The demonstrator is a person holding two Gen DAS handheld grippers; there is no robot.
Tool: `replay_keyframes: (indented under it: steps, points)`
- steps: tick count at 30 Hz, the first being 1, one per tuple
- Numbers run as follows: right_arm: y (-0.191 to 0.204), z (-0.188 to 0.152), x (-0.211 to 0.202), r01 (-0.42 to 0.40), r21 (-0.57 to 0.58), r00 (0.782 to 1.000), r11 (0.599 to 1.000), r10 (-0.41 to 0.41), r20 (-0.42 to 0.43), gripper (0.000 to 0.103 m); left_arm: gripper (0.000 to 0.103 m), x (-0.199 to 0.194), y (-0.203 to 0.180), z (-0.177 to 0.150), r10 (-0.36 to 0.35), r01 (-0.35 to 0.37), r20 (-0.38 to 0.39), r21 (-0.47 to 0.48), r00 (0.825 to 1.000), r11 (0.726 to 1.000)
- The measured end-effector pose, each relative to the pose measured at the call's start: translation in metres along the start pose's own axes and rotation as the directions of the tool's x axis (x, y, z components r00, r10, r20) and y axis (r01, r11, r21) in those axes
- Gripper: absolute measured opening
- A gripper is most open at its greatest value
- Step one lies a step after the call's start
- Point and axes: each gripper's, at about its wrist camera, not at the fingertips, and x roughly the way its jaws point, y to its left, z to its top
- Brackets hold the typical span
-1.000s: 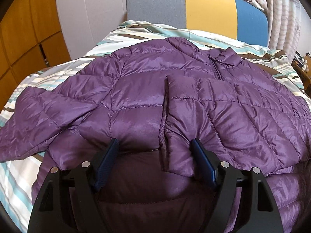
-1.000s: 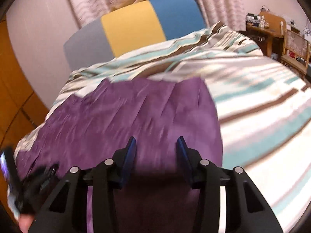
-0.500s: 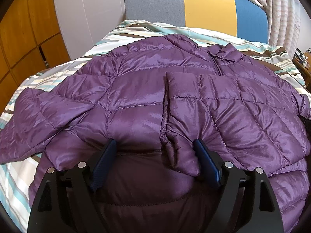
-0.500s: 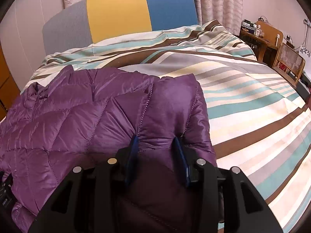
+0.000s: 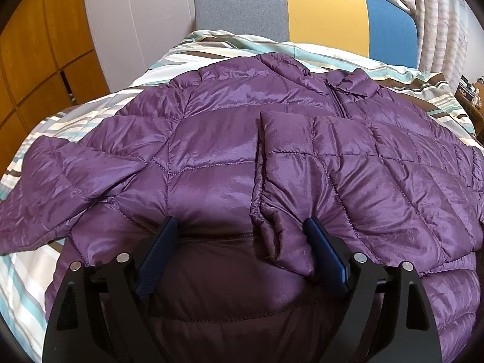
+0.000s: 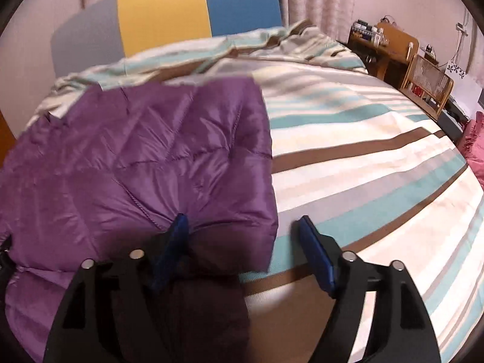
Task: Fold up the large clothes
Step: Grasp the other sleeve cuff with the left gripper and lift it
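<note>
The bedroom was small: a bed under a striped cover, a grey, yellow and blue headboard at its far end, wooden cupboards on the left and a cluttered desk far off to the right. The purple quilted jacket lay spread across the near half of the bed, collar toward the headboard. One sleeve was folded in over the front from the right, its cuff just inside the left tongs. The other sleeve sprawled out to the left over the cover.

The left tongs stood wide and had just been opening further, pressing on nothing. The right tongs had just sprung wide too. One pad sat against the jacket's right edge, the other over bare cover, so I judged the fabric let go.

To do this step well, I would say, the released fold needed to lie flat first. Slick padded cloth tends to creep back open. Then the left sleeve wanted lifting by its cuff and laying across to match, edges squared, before any fold from the hem.

I saw no containers on the bed. What sat on the desk was too small to tell.
</note>
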Motion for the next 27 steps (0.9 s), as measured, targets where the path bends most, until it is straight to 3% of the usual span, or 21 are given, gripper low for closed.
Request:
replay_keyframes:
  steps: [3,6,8,10,15,21,27]
  points:
    - [0.003,0.000,0.002,0.067,-0.013,0.998,0.998,-0.067,0.010,0.090,0.089,0.000,0.001,0.000,-0.004,0.004,-0.003,-0.002,1.000,1.000]
    - [0.001,-0.002,0.001,0.082,-0.009,0.996,0.997,-0.082,0.017,0.094,0.093,0.000,0.002,0.001,-0.009,0.009,-0.010,-0.004,1.000,1.000]
    - [0.000,-0.003,0.002,0.086,-0.009,0.996,0.996,-0.086,0.019,0.094,0.100,-0.003,0.006,0.001,-0.045,0.045,-0.018,-0.019,0.999,0.999]
    - [-0.001,-0.003,0.001,0.087,-0.007,0.996,0.996,-0.087,0.021,0.096,0.100,-0.011,0.016,0.000,-0.110,0.109,-0.021,-0.043,0.994,0.993]
    - [-0.002,-0.004,0.001,0.087,0.000,0.996,0.996,-0.087,0.020,0.097,0.100,-0.042,0.063,-0.012,-0.193,0.201,0.054,-0.212,0.980,0.957]
    - [-0.001,-0.003,0.001,0.090,0.002,0.996,0.996,-0.090,0.020,0.099,0.100,-0.055,0.135,-0.035,-0.133,0.151,0.071,-0.418,0.989,0.896]
    - [-0.002,-0.003,0.002,0.088,0.005,0.996,0.996,-0.088,0.019,0.099,0.100,-0.062,0.188,-0.057,-0.062,0.083,0.056,-0.516,0.996,0.853]
